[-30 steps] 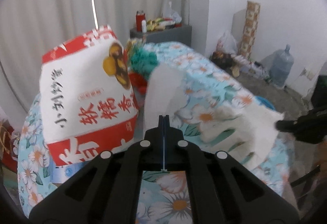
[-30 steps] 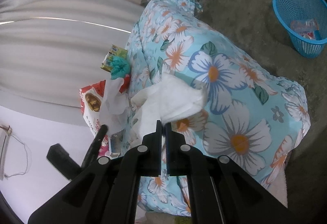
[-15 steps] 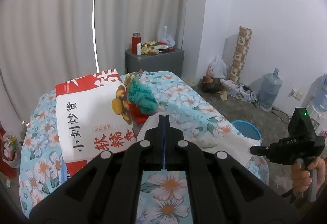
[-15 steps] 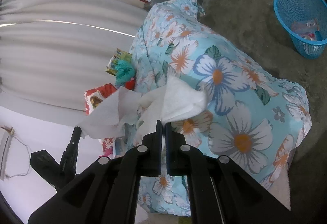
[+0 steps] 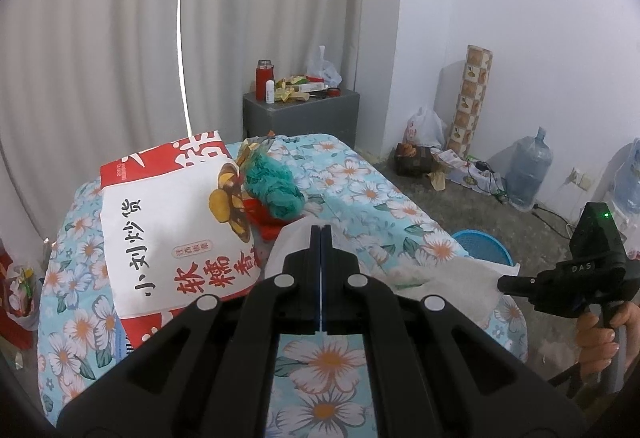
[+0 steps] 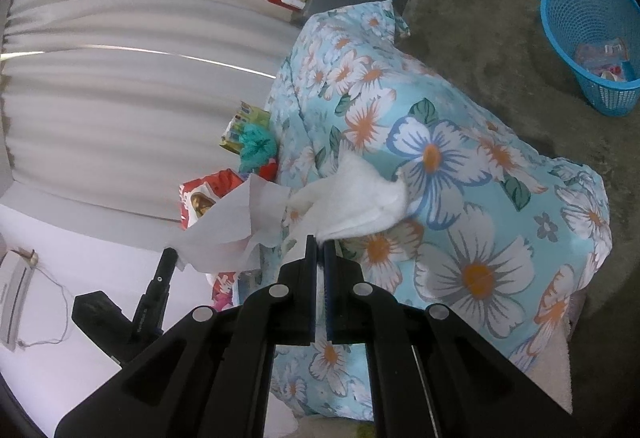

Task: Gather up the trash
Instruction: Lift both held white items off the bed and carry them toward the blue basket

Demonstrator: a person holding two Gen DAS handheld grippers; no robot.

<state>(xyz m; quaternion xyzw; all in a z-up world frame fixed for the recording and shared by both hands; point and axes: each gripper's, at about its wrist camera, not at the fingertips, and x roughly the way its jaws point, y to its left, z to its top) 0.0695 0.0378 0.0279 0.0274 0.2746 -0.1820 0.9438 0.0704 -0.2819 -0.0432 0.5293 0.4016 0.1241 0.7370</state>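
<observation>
The left gripper [image 5: 321, 234] is pinching a thin white paper [image 6: 236, 222]. Its jaws are pressed tight together on the sheet. From the right wrist view, the paper is hanging in the air off the tip of the left gripper [image 6: 170, 252], above the table edge.

The right gripper [image 6: 319, 243] is pinching a soft white tissue [image 6: 356, 198]. Its jaws are squeezing close together with the tissue stuck between them. The tissue is sticking out in front of the jaws, over the flower cloth [image 6: 472, 222]. In the left wrist view the tissue [image 5: 452, 278] is reaching from the right gripper [image 5: 504, 283] toward the paper [image 5: 292, 242]. A hand [image 5: 600, 334] is holding the handle of that gripper.

The cloth is covering the table. A big red and white bag [image 5: 172, 230] is lying on it, on the left in the left wrist view. A teal fluffy thing [image 5: 272, 186] is sitting just beside the bag, with something red [image 5: 264, 222] under it.

A blue basket [image 6: 592, 38] is standing on the floor, well apart from the table. Some wrappers [image 6: 600, 58] are lying inside it. A grey box [image 5: 300, 114] with small things on top is standing by the curtain [image 5: 100, 38].
</observation>
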